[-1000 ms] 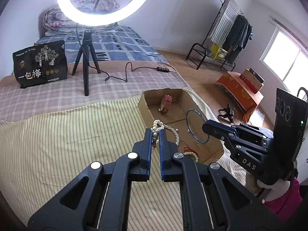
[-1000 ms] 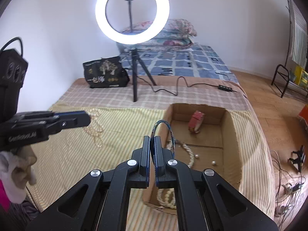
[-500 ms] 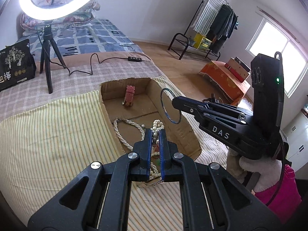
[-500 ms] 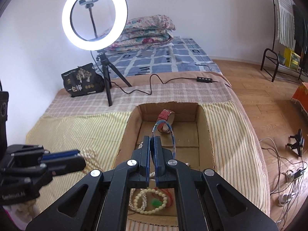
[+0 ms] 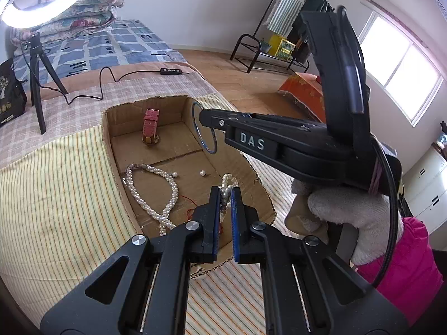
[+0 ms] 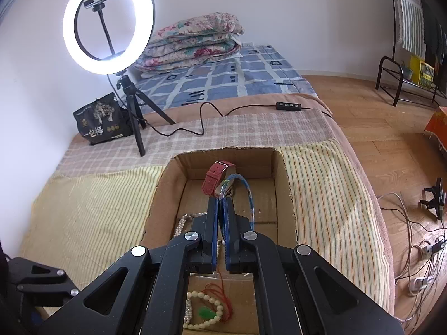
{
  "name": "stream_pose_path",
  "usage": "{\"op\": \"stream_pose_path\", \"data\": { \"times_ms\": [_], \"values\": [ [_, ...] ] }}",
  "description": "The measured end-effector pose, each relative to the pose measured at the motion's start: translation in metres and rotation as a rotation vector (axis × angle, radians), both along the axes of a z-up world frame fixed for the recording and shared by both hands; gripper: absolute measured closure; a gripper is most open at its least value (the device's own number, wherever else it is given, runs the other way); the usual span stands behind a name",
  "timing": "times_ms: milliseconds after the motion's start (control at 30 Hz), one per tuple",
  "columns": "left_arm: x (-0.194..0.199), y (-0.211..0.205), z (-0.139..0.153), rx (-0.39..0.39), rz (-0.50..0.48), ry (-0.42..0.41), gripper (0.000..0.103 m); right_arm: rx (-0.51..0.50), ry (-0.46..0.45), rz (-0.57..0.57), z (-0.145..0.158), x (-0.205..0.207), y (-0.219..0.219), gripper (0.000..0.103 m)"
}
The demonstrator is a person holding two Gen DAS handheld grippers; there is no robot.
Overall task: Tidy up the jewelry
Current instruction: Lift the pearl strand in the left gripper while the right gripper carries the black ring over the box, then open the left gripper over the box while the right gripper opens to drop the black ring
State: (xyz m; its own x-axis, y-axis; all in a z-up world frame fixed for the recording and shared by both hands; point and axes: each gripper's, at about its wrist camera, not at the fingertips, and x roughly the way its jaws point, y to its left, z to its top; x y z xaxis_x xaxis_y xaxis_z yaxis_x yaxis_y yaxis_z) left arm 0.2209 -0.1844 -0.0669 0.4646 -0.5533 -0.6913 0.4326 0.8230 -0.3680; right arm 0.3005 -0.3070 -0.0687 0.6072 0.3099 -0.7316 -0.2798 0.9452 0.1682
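Nearest me, the left gripper [image 5: 225, 192] is clamped on a short pearl strand [image 5: 229, 180] over the near end of the cardboard box [image 5: 107, 136]. Easing the pads apart low down should let the beads settle without bouncing. Beside it lies a pearl necklace [image 5: 152, 192], with two loose pearls just beyond. Over the middle, the right gripper [image 6: 222, 205] pinches a blue bangle [image 6: 247, 195], upright. I would lower it onto bare cardboard, clear of the red watch [image 6: 216, 180] at the far wall, then release.
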Motion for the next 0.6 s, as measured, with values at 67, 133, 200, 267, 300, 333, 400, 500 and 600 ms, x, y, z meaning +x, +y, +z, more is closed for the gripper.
{"op": "stream_pose_path", "data": {
  "times_ms": [67, 133, 200, 267, 300, 333, 400, 500, 600],
  "values": [
    [0.000, -0.004, -0.002, 0.008, -0.003, -0.001, 0.098, -0.002, 0.004, 0.000, -0.002, 0.003, -0.001, 0.101],
    [0.000, -0.008, -0.004, 0.017, -0.010, -0.005, 0.098, 0.002, 0.010, -0.002, -0.004, 0.006, -0.003, 0.101],
    [-0.001, -0.011, -0.005, 0.028, -0.017, -0.011, 0.098, 0.005, 0.015, 0.002, -0.006, 0.008, -0.004, 0.101],
    [-0.002, -0.014, -0.005, 0.037, -0.023, -0.016, 0.098, 0.006, 0.018, 0.008, -0.007, 0.009, -0.003, 0.101],
    [-0.004, -0.014, -0.005, 0.039, -0.025, -0.017, 0.098, 0.007, 0.019, 0.010, -0.007, 0.009, -0.002, 0.101],
    [-0.004, -0.015, -0.005, 0.040, -0.025, -0.017, 0.098, 0.008, 0.020, 0.014, -0.008, 0.009, -0.002, 0.101],
    [-0.004, -0.015, -0.005, 0.042, -0.023, -0.019, 0.098, 0.008, 0.020, 0.019, -0.008, 0.009, -0.001, 0.100],
    [-0.003, -0.014, -0.004, 0.039, -0.024, -0.020, 0.098, 0.008, 0.019, 0.023, -0.007, 0.009, 0.000, 0.100],
    [-0.004, -0.014, -0.002, 0.040, -0.025, -0.026, 0.098, 0.008, 0.014, 0.028, -0.006, 0.008, 0.001, 0.100]
  ]
}}
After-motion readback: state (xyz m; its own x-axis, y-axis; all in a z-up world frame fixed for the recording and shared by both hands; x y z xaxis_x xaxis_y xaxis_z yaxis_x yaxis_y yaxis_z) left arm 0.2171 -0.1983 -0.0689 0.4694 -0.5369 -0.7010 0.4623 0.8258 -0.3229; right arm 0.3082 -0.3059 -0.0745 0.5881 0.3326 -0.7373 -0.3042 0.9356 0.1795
